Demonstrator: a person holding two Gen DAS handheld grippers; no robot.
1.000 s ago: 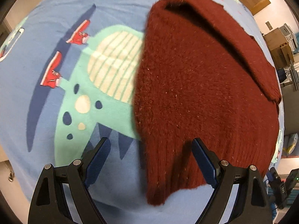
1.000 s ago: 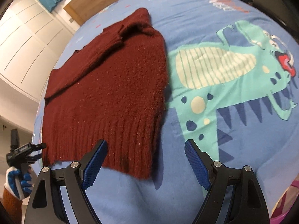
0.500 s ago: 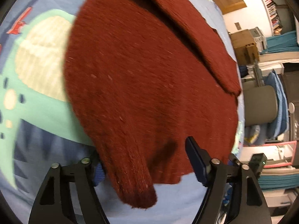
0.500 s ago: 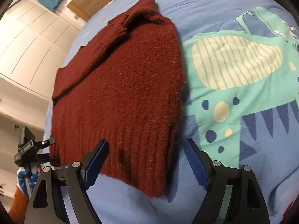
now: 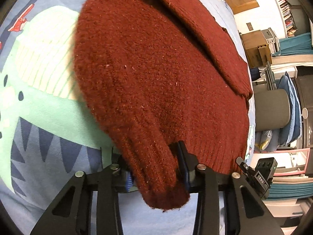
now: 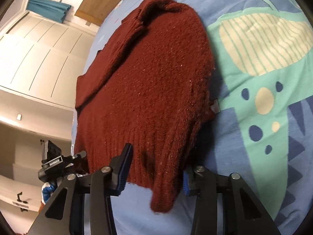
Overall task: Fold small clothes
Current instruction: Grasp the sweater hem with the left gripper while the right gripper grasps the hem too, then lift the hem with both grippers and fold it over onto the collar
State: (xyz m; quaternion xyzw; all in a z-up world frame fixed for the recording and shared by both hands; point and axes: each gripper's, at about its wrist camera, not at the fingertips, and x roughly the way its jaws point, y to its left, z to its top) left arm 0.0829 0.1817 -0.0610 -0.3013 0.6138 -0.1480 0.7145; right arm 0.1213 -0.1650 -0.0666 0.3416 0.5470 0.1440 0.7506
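Note:
A dark red knitted sweater (image 5: 156, 68) lies flat on a blue bedsheet (image 5: 49, 117) printed with a green dinosaur. My left gripper (image 5: 156, 174) is at the hem's left corner. Its jaws are closing and the ribbed corner is bunched between the pads, hanging over toward the camera. In the right wrist view the same sweater (image 6: 152, 88) stretches away, one sleeve folded across it. My right gripper (image 6: 155, 174) is at the hem's right corner, jaws closing, with the ribbed edge filling the gap between its fingers (image 6: 125, 164). The sheet (image 6: 254, 137) lies bare to the right.
A wooden headboard (image 6: 93, 5) stands at the far end of the bed. Right of the bed are a grey chair (image 5: 272, 109), boxes (image 5: 256, 47) and stacked blue bedding. White wardrobe doors (image 6: 39, 54) run along the other side. A blue-gloved hand (image 6: 47, 192) shows at lower left.
Both grippers tipped down onto the hem and their wide-open jaws narrowed around its two corners. The ribbed edge has bunched up and lifted between the pads.

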